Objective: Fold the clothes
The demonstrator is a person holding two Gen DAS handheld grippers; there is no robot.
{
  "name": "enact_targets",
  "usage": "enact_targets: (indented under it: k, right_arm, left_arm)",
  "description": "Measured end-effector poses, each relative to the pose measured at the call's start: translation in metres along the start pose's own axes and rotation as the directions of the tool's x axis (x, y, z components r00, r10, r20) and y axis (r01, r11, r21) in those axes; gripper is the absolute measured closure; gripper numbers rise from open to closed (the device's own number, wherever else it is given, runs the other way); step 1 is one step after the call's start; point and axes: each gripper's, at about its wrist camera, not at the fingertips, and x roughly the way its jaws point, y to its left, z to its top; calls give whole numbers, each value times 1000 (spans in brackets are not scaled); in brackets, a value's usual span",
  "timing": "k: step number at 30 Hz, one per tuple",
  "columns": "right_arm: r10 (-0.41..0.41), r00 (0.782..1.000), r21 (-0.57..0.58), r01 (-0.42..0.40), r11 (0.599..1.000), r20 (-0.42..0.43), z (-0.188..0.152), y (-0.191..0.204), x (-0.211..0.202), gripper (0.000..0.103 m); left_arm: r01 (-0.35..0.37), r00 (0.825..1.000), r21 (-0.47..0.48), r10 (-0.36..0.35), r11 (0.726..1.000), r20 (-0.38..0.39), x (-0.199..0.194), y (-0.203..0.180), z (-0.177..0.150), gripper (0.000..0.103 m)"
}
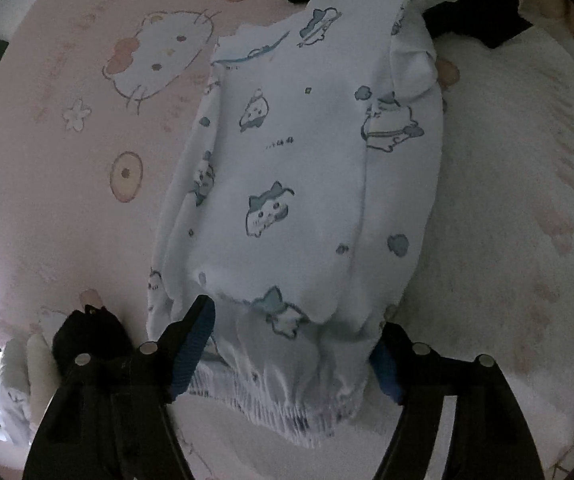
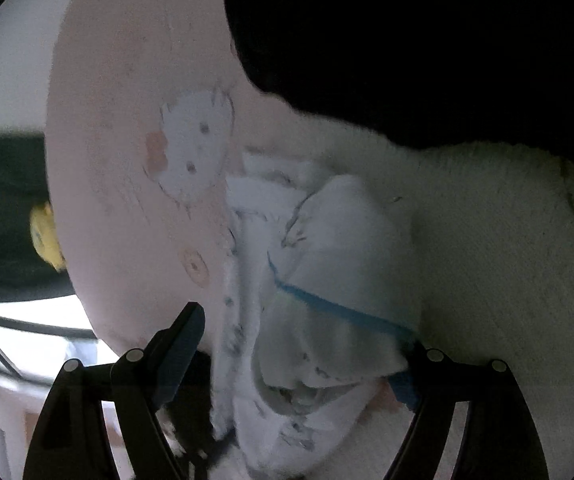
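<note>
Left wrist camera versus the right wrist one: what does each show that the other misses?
Only the left view shows the gathered elastic waistband and the garment's cat prints. Only the right view shows a blue trim line on the cloth and a yellow object at the far left. Both show the white printed garment between wide-open tongs, left and right, on the pink cartoon-cat blanket.

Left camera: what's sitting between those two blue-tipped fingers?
In the left wrist view, the gathered elastic waistband of the white cat-print garment lies between the open left gripper fingers, spread on the pink cartoon sheet.
</note>
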Motion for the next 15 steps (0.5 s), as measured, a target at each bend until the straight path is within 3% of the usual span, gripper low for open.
enact_targets:
  k: [3,7,13,14,15]
  right_arm:
    - [-16,1000,-17,15,1000,-25,3,3,7,21]
    - [3,1000,-36,-3,999,-19,2,5,7,16]
    - [59,997,-30,-61,998,-49,7,1,4,17]
    - [50,997,-22,-52,998,-52,7,-2,4,19]
    - [21,998,-10,-22,1000,-52,7,-4,5,29]
  left_arm:
    - [-70,998,45,70,997,2,0,-4,2,12]
    - [-109,994,69,111,992,-19,0,-9,8,11]
    - [-5,999,-72,2,997,-54,5,5,5,11]
    - [14,999,-92,-18,996,-46,6,8,1,11]
    - [26,999,-106,-30,994,-38,7,10,-1,11]
